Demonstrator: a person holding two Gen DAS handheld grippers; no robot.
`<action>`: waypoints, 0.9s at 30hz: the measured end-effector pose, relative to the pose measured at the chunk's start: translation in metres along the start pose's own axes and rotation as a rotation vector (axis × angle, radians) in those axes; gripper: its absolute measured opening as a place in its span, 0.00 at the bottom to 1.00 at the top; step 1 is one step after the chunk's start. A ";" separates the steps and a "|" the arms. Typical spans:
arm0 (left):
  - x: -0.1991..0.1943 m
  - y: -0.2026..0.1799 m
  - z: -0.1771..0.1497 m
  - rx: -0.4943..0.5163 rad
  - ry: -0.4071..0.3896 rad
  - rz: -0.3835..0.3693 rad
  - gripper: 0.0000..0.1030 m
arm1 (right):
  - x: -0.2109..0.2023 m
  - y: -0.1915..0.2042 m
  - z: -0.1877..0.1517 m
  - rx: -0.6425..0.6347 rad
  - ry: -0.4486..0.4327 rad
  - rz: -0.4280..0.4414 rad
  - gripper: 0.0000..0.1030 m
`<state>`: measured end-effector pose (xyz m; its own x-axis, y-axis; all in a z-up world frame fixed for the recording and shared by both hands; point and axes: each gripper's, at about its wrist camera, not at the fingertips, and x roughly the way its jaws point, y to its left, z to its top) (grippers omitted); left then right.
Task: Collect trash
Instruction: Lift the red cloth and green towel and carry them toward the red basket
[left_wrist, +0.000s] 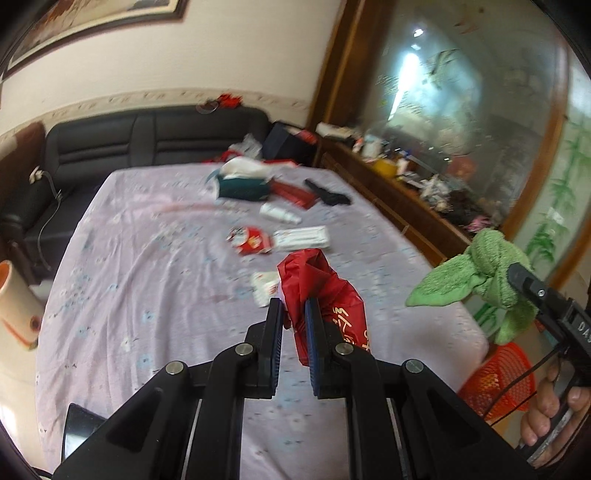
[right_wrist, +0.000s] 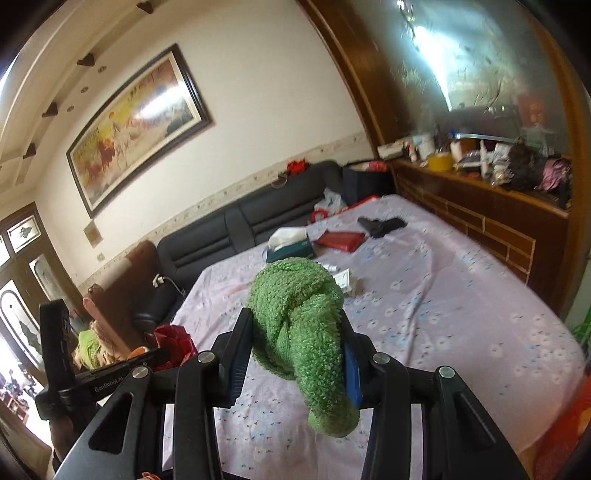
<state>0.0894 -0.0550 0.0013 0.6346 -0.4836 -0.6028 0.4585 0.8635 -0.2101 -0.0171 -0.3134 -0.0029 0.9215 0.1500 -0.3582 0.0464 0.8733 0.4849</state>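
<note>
The left gripper (left_wrist: 293, 314) is pinching a red bag (left_wrist: 319, 291) between its fingers (left_wrist: 275, 325), held above the bed (left_wrist: 147, 295); it is thin, crinkly plastic, probably feather-light and slippery, so gripping a bunched fold looks safest. The right gripper (right_wrist: 295, 339) is clamping a knotted green towel (right_wrist: 303, 314), soft and springy, best held at the knot, with an orange basket (left_wrist: 498, 373) just beyond the bed's edge. Farther off, a red wrapper (left_wrist: 251, 240) and a white packet (left_wrist: 303, 238) are lying flat on the sheet, likely needing a low pinch at an edge.

Framed painting (right_wrist: 138, 125) on cream wall; black sofa (right_wrist: 236, 236); wooden cabinet (right_wrist: 480, 218).
</note>
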 end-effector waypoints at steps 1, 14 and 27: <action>-0.007 -0.006 0.000 0.008 -0.010 -0.011 0.11 | -0.008 0.001 0.000 -0.004 -0.010 -0.003 0.44; -0.062 -0.069 -0.004 0.115 -0.104 -0.102 0.11 | -0.119 0.014 -0.004 -0.026 -0.187 0.000 0.44; -0.094 -0.103 -0.009 0.178 -0.169 -0.147 0.11 | -0.179 0.016 -0.009 -0.040 -0.287 -0.027 0.44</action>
<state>-0.0232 -0.0974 0.0726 0.6411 -0.6316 -0.4359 0.6459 0.7508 -0.1379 -0.1848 -0.3227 0.0621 0.9918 -0.0062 -0.1276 0.0628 0.8938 0.4442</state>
